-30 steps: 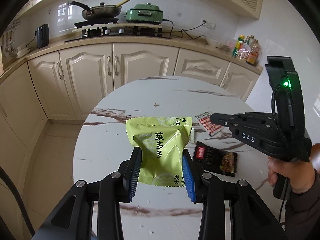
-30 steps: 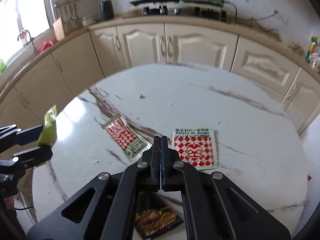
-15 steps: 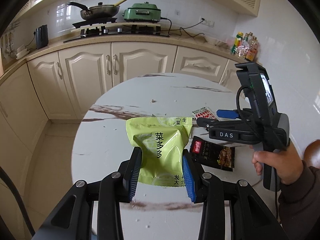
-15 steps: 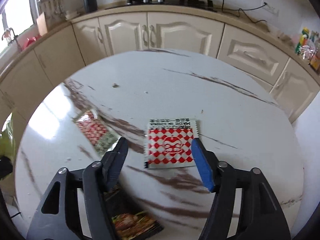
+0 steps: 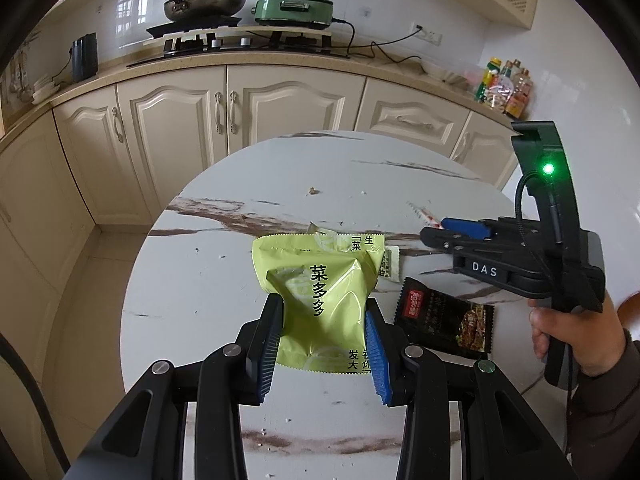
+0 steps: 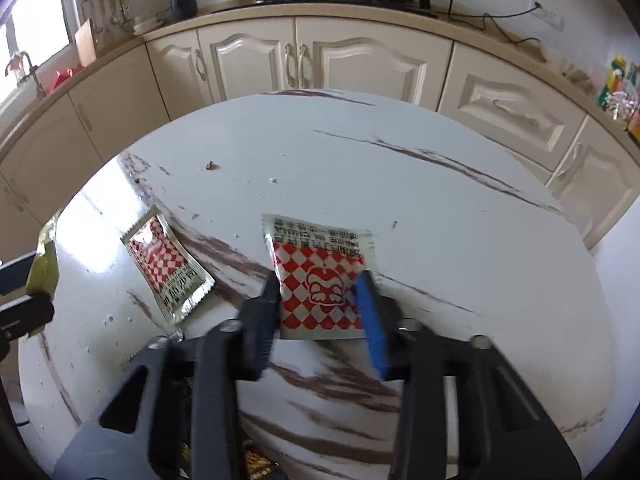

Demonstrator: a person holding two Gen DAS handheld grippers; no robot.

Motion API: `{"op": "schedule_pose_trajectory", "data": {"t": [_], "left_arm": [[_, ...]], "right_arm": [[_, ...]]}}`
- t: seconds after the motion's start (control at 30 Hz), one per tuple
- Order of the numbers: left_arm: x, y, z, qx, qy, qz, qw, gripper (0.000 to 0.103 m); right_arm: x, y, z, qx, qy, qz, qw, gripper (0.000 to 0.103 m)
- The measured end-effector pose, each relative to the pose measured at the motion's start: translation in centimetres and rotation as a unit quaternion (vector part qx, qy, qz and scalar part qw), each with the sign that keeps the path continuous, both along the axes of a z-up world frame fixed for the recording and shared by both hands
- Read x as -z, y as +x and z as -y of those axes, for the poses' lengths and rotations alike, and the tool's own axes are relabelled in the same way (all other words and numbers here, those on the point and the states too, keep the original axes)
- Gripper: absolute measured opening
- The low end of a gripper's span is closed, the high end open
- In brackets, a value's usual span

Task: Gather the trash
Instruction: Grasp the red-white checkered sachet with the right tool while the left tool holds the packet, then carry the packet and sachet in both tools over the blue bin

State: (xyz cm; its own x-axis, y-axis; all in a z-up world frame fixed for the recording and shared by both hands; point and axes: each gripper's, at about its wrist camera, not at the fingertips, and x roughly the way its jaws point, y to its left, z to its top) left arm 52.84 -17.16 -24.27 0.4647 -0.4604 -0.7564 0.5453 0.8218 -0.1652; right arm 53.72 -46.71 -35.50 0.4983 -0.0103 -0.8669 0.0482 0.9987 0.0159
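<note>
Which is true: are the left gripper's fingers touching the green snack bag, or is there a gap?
Touching. In the left wrist view the fingers of the left gripper press both sides of the green snack bag, which creases between them, raised above the table.

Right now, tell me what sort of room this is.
A home kitchen, most likely. A stove with a frying pan on it sits on the counter, cream cabinets run below, and sauce bottles stand in the corner. A round marble table with snack wrappers is in front.
</note>
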Motion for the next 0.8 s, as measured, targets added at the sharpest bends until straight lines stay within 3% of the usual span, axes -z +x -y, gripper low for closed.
{"op": "schedule_pose_trajectory", "data": {"t": [0.07,0.1,0.27,0.47,0.6,0.8], "left_arm": [[-0.2,-0.2,-0.1,0.000,0.000,0.001,1.0000,0.036],[-0.3,-0.4,0.0,0.001,0.002,0.001,1.0000,0.036],[-1.4,-1.3,-1.2,0.001,-0.002,0.009,1.0000,0.036],[-4.0,-3.7,-4.7,-0.010,-0.032,0.030,0.9990,0.036],[-5.8,-5.7,-9.1,-0.037,-0.049,0.052,0.9967,0.036],[-6.8,-9.1,-18.5,-0.113,-0.047,0.077,0.9895,0.036]], "right_arm": [[-0.1,-0.1,0.3,-0.001,0.000,-0.002,1.000,0.020],[-0.3,-0.2,0.3,-0.002,-0.002,-0.001,1.000,0.004],[-1.8,-1.8,0.2,0.001,-0.004,0.016,1.000,0.004],[-7.9,-5.0,-3.2,-0.025,0.007,0.079,0.997,0.004],[-12.0,-7.3,-9.1,-0.086,0.026,0.125,0.988,0.004],[-14.2,-9.0,-20.6,-0.184,0.065,0.152,0.969,0.004]]}}
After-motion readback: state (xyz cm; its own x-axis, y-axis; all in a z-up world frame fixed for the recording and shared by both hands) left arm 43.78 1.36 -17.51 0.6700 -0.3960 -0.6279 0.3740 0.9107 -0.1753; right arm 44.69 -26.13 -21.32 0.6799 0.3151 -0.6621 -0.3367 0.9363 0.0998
